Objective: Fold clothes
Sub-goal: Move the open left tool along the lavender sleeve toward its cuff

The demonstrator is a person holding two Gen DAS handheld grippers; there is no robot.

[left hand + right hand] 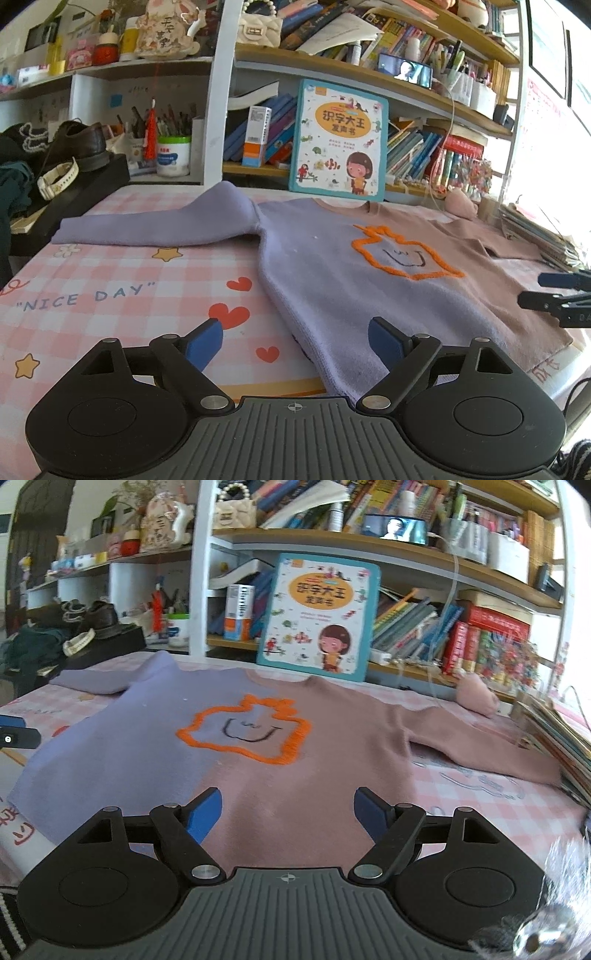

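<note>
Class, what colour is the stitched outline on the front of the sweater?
Orange: the stitched outline on the flat lilac-and-pink knitted sweater shows best in the right wrist view.

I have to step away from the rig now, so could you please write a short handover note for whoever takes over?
Left gripper: open, empty, over the sweater's lilac hem corner.
Right gripper: open, empty, over the pink half near the hem.
Sweater: spread flat, front up, on the checked tablecloth; lilac sleeve and pink sleeve both stretched out.
Done: laid out only.
Left: every fold, probably sleeves first.
</note>
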